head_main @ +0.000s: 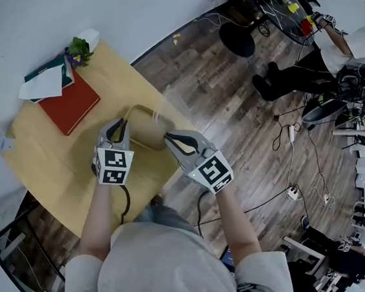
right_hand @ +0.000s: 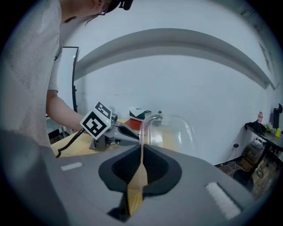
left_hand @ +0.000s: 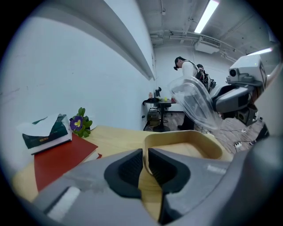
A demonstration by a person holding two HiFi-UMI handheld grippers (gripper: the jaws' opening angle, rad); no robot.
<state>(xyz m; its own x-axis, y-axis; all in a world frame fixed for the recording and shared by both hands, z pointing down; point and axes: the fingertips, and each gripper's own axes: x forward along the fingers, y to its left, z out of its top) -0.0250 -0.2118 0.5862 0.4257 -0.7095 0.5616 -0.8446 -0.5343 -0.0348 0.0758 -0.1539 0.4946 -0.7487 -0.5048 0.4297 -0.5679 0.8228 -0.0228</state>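
Observation:
A shallow wooden tray [head_main: 139, 129] with rounded corners sits on the light wooden table [head_main: 57, 161], near its right edge. My left gripper [head_main: 120, 134] is shut on the tray's near rim; in the left gripper view the thin wall of the tray [left_hand: 183, 145] stands pinched between the pads of the left gripper [left_hand: 145, 161]. My right gripper [head_main: 174, 141] is shut on the edge of a clear plastic dome lid [right_hand: 170, 130], which it holds tilted over the tray's right side. That clear lid [left_hand: 194, 103] and the right gripper [left_hand: 223, 102] show above the tray.
A red book [head_main: 70, 107], a green-and-white book [head_main: 47, 76] and a small purple flower [head_main: 79, 50] lie at the table's far left by the white wall. Wood floor with cables [head_main: 293, 141] lies to the right. A seated person [head_main: 358, 44] is far right.

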